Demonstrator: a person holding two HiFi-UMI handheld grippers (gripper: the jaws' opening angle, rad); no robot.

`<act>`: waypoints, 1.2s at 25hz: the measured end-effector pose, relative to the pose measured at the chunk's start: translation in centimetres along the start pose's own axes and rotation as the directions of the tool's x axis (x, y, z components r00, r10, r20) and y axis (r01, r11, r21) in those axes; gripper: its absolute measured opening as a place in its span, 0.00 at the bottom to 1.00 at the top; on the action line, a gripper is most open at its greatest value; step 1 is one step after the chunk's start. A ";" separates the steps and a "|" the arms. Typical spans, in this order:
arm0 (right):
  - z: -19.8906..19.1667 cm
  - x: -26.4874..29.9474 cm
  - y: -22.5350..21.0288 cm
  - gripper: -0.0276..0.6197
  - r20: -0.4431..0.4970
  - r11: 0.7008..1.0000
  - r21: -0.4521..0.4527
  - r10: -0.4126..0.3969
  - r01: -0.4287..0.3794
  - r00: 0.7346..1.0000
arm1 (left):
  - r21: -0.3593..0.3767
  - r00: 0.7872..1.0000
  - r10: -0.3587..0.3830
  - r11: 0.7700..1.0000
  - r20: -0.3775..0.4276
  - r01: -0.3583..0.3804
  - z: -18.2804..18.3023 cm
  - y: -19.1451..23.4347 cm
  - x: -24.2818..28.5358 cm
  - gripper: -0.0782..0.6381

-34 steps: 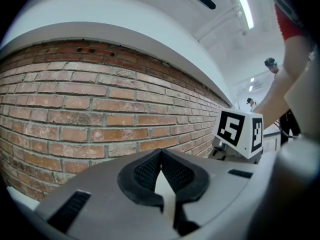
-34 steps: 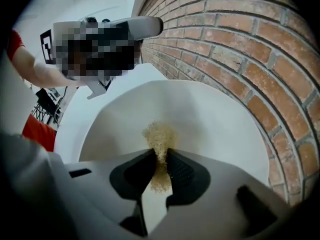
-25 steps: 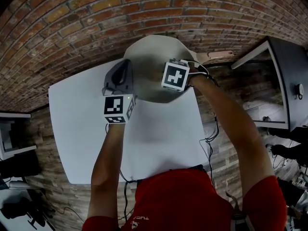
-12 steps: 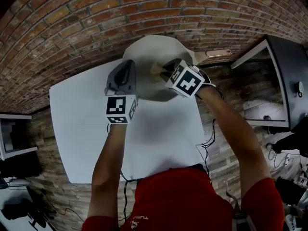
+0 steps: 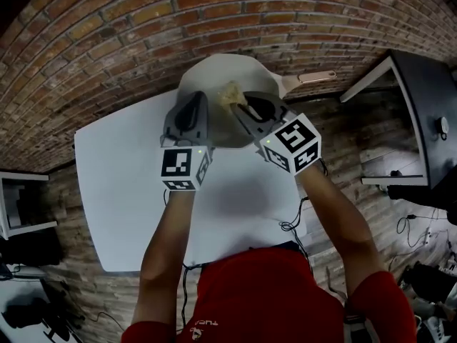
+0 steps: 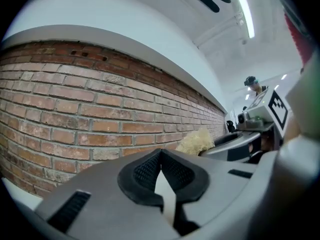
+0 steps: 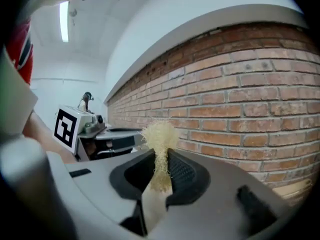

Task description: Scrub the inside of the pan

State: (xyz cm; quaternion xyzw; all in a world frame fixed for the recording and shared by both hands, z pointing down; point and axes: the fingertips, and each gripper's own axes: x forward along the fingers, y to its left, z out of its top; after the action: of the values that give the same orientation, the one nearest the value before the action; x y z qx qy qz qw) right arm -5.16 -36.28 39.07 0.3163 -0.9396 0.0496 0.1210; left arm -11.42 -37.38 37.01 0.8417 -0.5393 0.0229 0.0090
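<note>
Nearest the operator, both forearms reach forward over the white tabletop (image 5: 121, 191), and both tools end at the pan. The left tool (image 5: 193, 103) sits at the pan's left rim. Its jaws are closed, with the pad tips meeting; a pale sliver shows behind the tips, and it cannot be determined whether this is the pan wall or the surface beneath. The right tool (image 5: 244, 104) enters from the right at an angle, its tip directed forward and to the left. Its jaws are clamped on a straw-coloured fibrous scrubber (image 7: 160, 134), with the tuft protruding past the pad tips. The governing relation is this: the pan (image 5: 214, 70) lies directly ahead of and below the scrubber tuft, so the working end is already over the pan's interior, right of its centre and nearer the right wall than the left. Contact between tuft and pan floor cannot be confirmed from any view. The pan rests at the far edge of the tabletop. Its handle (image 5: 314, 76) extends to the operator's right, so the long axis runs left to right, across both tools. The right tool is the nearer to the handle. The brick wall (image 5: 143, 20) stands beyond the pan.
</note>
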 end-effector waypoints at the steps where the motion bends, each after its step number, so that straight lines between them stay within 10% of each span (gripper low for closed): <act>1: 0.5 -0.5 0.3 0.16 0.032 1.000 0.018 -0.007 0.007 0.999 | -0.009 1.000 0.000 1.000 0.008 0.000 0.5 -0.3 -0.3 0.13; 10: 3.3 -5.1 2.7 0.16 0.206 0.992 0.110 -0.076 0.055 0.976 | -0.035 0.999 -0.021 0.999 0.039 0.023 3.4 -3.6 -3.9 0.13; 30: 3.2 -9.3 7.0 0.16 0.253 0.993 0.097 -0.096 0.074 0.963 | -0.021 0.999 -0.022 1.000 0.050 0.023 4.0 -7.5 -8.8 0.13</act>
State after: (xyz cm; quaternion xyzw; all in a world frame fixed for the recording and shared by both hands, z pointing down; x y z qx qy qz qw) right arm -2.87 -25.79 33.45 0.3650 -0.9299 0.0437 -0.0135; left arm -8.17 -26.42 32.62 0.8479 -0.5301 -0.0039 0.0047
